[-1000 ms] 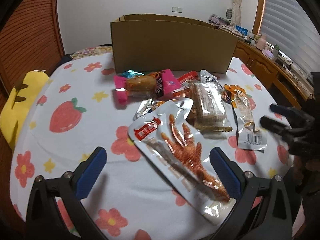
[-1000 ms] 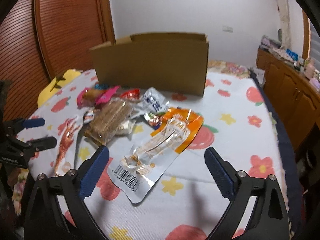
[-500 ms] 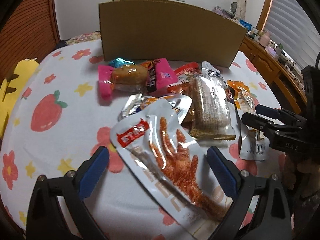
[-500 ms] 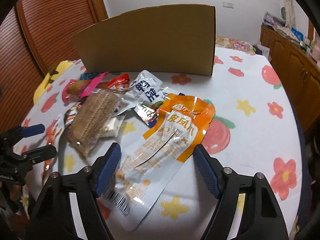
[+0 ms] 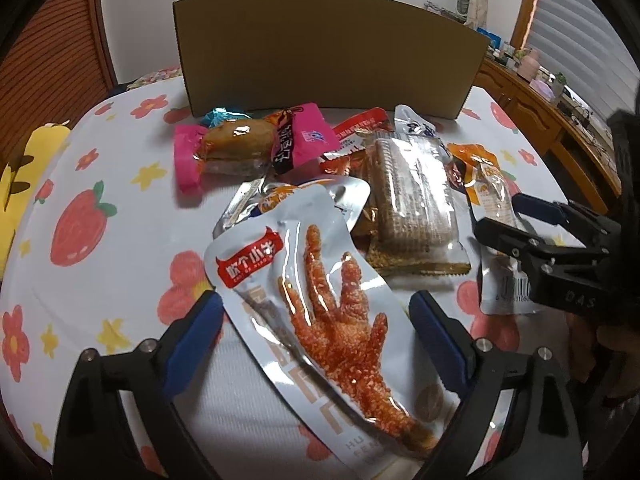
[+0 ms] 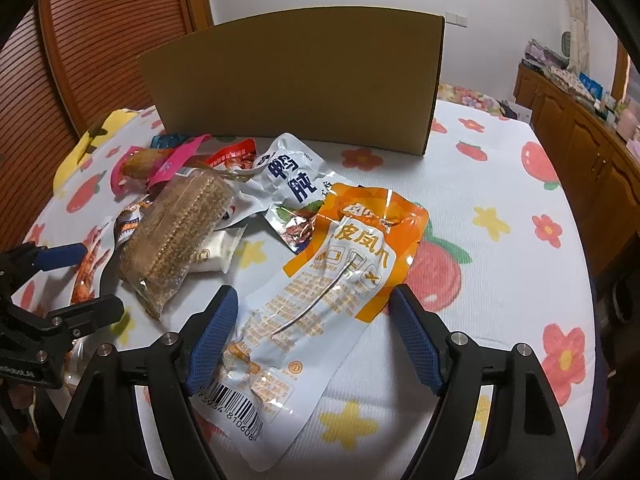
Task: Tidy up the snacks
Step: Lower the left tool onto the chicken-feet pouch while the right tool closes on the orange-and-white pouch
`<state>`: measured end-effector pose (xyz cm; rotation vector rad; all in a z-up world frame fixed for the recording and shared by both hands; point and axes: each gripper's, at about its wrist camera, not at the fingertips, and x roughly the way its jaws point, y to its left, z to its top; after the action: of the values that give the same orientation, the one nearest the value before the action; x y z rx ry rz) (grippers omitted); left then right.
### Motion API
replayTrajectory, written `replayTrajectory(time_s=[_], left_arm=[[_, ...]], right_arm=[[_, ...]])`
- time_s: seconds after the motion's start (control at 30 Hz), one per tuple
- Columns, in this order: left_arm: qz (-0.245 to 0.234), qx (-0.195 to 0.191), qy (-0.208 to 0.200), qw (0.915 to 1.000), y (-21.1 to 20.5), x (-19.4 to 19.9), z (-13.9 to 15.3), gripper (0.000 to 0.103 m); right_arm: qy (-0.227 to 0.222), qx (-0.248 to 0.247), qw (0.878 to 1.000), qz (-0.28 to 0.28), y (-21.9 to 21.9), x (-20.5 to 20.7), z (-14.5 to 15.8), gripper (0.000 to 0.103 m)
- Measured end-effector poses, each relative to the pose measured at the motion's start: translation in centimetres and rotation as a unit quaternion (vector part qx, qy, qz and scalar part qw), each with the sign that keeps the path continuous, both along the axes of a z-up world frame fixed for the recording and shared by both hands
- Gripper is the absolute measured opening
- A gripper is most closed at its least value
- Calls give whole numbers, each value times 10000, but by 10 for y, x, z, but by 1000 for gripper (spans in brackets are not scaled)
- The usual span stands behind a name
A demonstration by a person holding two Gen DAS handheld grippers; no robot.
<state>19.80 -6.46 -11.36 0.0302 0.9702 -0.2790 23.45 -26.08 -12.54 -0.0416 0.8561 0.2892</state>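
Snacks are sitting piled in front of the cardboard box (image 5: pixel 328 52). The chicken-foot pouch (image 5: pixel 320 312) is lying between the left gripper (image 5: pixel 316 320) fingers, which are closing but not touching. The orange pouch (image 6: pixel 320 292) is lying inside the right gripper (image 6: pixel 314 316), whose fingers are spreading apart.

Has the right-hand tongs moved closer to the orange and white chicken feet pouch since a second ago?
Yes. The right tongs have come forward and down toward the brown cardboard box; the orange and white chicken feet pouch now lies between the opening blue pads.
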Motion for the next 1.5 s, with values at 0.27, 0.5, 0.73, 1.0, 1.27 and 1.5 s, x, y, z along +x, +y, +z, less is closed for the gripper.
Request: replayTrajectory(time_s=[0.27,0.5,0.73,1.0,1.27,1.5], left_arm=[[-259,-10,125,9996,5,-2,5,81],[-658,225,392,9968,21,-3,9,73],[-705,201,463,9962,39,-10,11,69],[-665,-40,173,9976,54,-24,18,58],[-684,-423,58,9967,63,-28,21,49],[-733,-380,101,9965,71,-28,24,49]], right_arm=[[-4,-96,10000,16,3,1,-1,81],[-5,-130,9999,17,4,0,-2,81],[8,-143,9999,26,4,0,-1,81],[163,-385,9990,187,7,-6,3,61],[179,-474,9983,289,7,-24,15,38],[267,-114,9993,232,-3,-25,18,37]])
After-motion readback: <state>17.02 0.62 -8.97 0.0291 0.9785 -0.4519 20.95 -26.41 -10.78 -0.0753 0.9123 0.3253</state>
